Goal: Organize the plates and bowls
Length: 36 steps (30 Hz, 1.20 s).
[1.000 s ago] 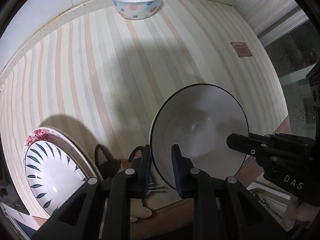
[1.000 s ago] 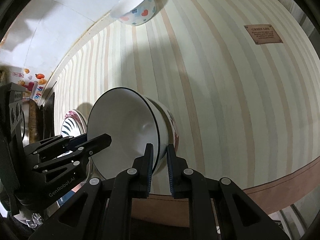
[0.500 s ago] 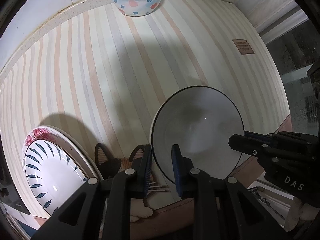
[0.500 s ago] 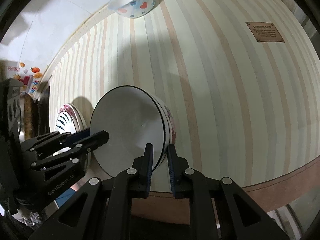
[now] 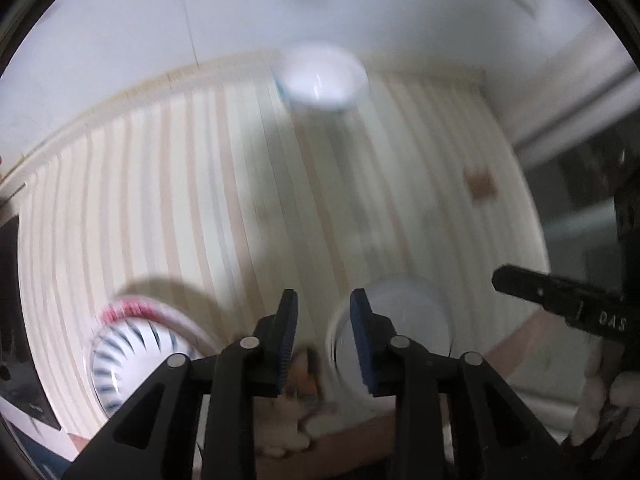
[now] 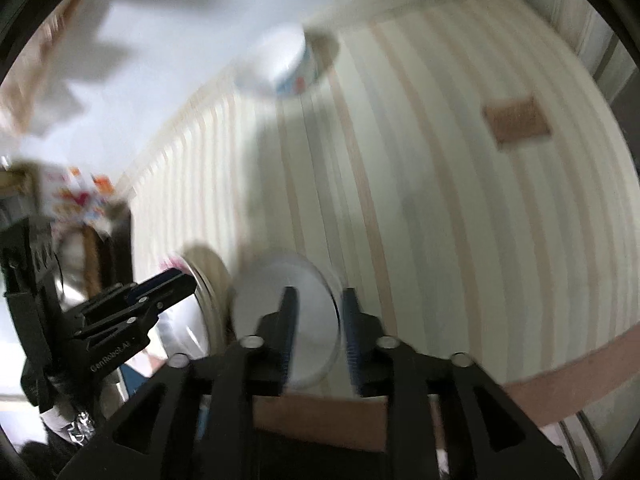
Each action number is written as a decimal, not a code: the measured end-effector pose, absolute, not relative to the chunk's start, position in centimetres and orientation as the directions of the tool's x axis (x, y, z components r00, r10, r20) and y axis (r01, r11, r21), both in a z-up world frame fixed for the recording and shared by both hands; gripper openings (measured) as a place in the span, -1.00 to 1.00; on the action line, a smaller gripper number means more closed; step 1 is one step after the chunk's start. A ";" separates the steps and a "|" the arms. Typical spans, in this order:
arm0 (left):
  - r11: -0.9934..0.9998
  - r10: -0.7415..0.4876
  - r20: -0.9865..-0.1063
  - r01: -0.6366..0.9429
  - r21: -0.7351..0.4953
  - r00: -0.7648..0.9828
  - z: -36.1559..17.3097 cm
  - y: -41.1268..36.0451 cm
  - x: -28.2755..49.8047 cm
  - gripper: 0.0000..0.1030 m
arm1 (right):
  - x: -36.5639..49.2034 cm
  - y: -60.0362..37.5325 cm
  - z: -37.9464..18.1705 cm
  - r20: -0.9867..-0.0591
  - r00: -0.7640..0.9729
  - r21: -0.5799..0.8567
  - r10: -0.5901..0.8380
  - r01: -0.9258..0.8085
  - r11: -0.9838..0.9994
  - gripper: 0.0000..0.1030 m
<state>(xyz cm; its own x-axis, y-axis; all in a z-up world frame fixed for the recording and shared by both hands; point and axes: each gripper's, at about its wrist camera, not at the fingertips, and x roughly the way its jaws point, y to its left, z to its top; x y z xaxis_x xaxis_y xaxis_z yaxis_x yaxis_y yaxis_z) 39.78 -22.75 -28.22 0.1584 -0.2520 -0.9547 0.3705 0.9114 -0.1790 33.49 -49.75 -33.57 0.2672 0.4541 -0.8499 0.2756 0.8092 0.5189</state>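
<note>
- Left wrist view: the left gripper (image 5: 323,334) points steeply down over a bench (image 5: 248,200) covered in a striped cloth. Its jaws are opening, with a clear gap and nothing pressed between them; the rim of the white bowl (image 5: 404,320) lies just beyond the right-hand pad.
- The picture is blurred. A striped plate (image 5: 128,356) with a pink-flowered rim sits at the lower left near the bench's front edge, apart from the white bowl.
- A small patterned bowl (image 5: 320,78) stands at the far edge of the bench, by the wall, well apart from the rest.
- The right gripper (image 5: 520,284) reaches in from the right edge, above and beside the white bowl.
- Right wrist view: the right gripper (image 6: 318,322) is also opening. The white bowl (image 6: 280,312) shows behind and between its pads, but the pads do not clamp it.
- The left gripper (image 6: 168,284) enters from the left, in front of the striped plate (image 6: 200,280).
- The small patterned bowl (image 6: 284,68) sits at the far edge, and a brown label (image 6: 516,122) lies on the cloth to the right.
</note>
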 end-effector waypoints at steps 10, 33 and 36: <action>0.941 -0.249 -0.950 0.278 -0.192 0.188 -30.5 -26.1 54.0 -0.51 | 47.8 -52.8 -34.1 -0.804 0.414 0.551 0.426 0.254 0.795 -0.19; 0.942 -0.195 -0.966 0.307 -0.136 0.172 -35.1 -29.0 55.5 -0.54 | 57.2 -50.6 -41.5 -0.861 0.302 0.483 0.410 0.232 0.844 -0.72; 0.937 -0.207 -0.960 0.320 -0.140 0.186 -33.7 -28.9 54.2 -0.54 | 55.9 -50.3 -40.3 -0.853 0.319 0.491 0.413 0.222 0.842 -0.72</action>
